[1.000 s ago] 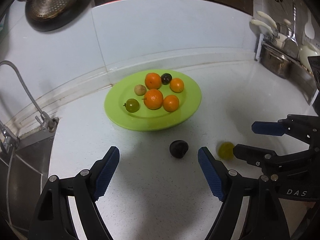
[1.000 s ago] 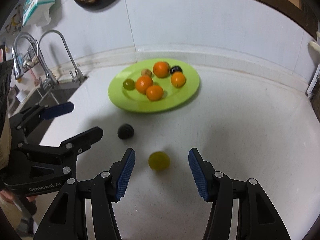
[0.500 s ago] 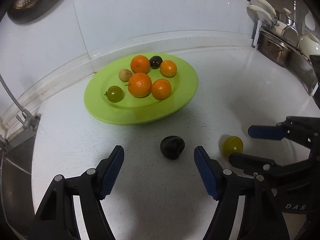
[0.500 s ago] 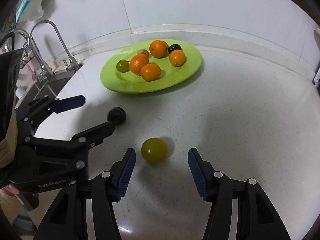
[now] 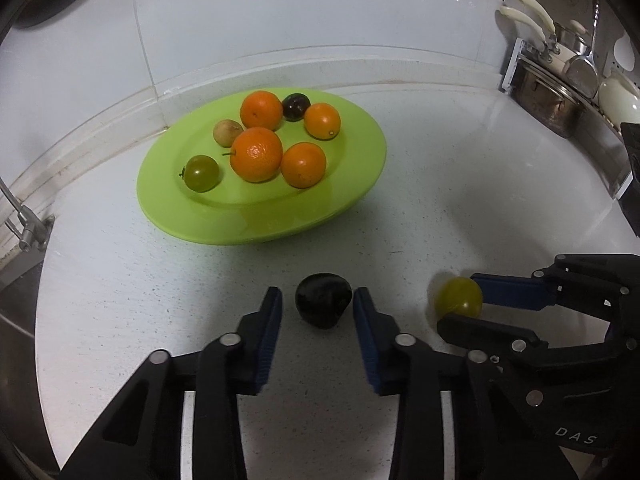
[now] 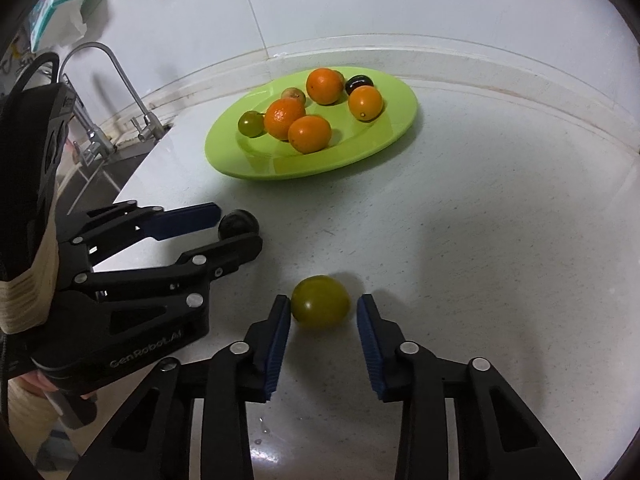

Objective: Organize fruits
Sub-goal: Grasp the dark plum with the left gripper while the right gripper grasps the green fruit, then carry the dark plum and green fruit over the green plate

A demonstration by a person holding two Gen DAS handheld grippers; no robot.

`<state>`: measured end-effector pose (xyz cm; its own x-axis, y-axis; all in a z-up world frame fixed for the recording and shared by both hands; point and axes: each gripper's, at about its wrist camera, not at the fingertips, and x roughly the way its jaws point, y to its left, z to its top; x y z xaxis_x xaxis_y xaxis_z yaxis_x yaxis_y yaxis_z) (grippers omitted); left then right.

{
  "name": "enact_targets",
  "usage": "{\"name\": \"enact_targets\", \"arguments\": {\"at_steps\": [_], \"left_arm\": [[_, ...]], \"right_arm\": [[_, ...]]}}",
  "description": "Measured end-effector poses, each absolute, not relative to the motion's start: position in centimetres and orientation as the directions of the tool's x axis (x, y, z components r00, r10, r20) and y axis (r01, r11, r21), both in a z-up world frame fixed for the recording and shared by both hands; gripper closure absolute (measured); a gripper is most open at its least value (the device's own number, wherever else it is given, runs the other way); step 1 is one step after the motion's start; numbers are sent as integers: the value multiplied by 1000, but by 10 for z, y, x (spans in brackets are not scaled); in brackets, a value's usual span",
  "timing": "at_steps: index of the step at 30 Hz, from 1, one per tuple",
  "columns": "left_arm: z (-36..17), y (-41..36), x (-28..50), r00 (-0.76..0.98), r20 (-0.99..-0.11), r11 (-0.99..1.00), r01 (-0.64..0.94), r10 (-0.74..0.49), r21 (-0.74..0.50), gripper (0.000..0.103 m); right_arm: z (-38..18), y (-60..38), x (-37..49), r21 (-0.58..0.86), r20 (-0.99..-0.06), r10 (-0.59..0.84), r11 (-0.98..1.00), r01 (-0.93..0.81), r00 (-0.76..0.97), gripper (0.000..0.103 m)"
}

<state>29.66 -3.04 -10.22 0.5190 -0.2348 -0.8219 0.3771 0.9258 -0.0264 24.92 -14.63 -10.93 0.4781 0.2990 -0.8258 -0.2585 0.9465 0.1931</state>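
Observation:
A dark plum-like fruit point(image 5: 323, 306) lies on the white counter between the pads of my left gripper point(image 5: 316, 296). Its jaws are closing: the right pad is at the fruit, and a thin gap shows at the left pad. To its right, my right gripper point(image 6: 323, 300) is shut on a yellow-green fruit point(image 6: 320, 300) that rests on the counter. Each gripper shows in the other's view: the left gripper point(image 6: 240, 228) and the right gripper point(image 5: 458, 302). Behind them sits a green plate point(image 5: 260, 232) holding several oranges, a green fruit, a dark one and a small brown one.
A faucet point(image 6: 104, 64) and sink point(image 6: 96, 176) lie to the left of the plate. Pots and utensils on a rack point(image 5: 552, 96) stand at the far right. A tiled wall runs close behind the plate. A sleeve point(image 6: 24, 304) holds the left gripper.
Both grippers have come down and forward toward the counter. The left jaws narrowed from wide apart around the dark fruit. The right jaws came in against the yellow-green fruit.

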Motion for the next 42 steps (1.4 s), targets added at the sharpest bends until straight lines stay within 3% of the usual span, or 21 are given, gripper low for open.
{"name": "enact_targets", "arguments": {"at_steps": [22, 42], "left_arm": [[-76, -12, 278, 577, -780, 937, 347, -243, -36, 75], [-17, 9, 254, 701, -674, 953, 301, -233, -17, 75]], "right_arm": [[-91, -140, 240, 195, -793, 314, 943, -271, 522, 72], [-36, -133, 234, 170, -694, 335, 937, -307, 638, 72]]}}
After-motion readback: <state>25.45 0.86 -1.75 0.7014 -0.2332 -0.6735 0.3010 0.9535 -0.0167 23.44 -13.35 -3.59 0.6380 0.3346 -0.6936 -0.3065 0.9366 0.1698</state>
